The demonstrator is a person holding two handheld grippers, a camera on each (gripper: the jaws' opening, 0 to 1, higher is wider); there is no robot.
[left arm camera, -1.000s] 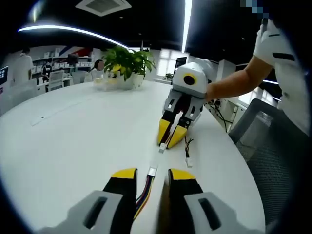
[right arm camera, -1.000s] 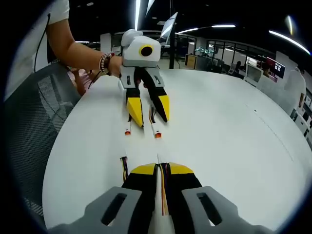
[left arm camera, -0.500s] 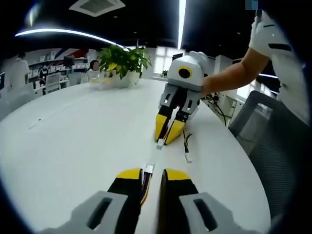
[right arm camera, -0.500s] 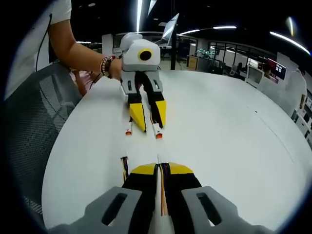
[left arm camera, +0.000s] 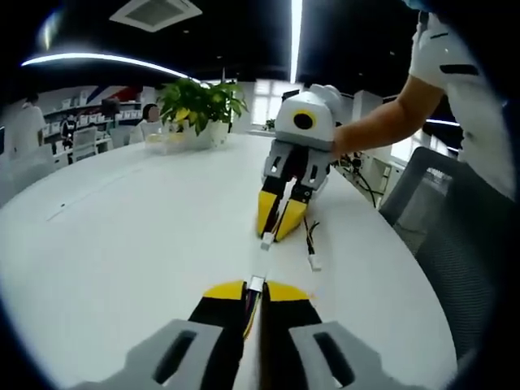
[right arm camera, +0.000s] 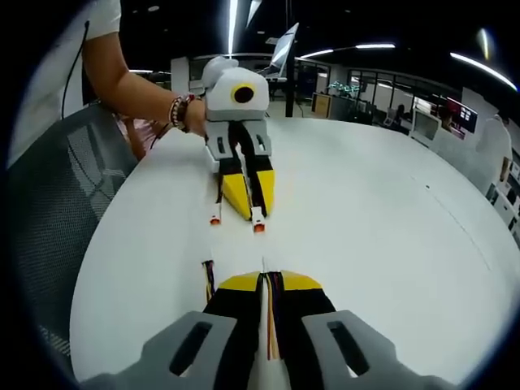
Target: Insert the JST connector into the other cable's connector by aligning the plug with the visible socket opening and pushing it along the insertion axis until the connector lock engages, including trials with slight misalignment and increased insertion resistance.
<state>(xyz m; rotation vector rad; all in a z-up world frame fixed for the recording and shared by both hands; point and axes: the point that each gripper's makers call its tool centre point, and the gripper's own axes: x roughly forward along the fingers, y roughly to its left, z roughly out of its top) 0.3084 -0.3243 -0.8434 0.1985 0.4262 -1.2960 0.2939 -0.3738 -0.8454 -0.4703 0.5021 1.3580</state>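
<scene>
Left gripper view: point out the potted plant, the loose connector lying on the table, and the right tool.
potted plant [left arm camera: 199, 101], left gripper view, leaves.
loose connector [left arm camera: 314, 263], left gripper view, white housing.
right tool [left arm camera: 278, 229], left gripper view, between its yellow tips.

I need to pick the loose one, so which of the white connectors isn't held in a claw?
The white connector lying on the table, to the right of the right claw; the other two stick out from shut claws.

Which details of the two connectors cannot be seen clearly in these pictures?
- Left gripper view: the white connector at the left claw is too small to show its socket opening.
- Right gripper view: the right claw hides its own connector; just the wires show.
- Both views: lock parts too small to tell.
</scene>
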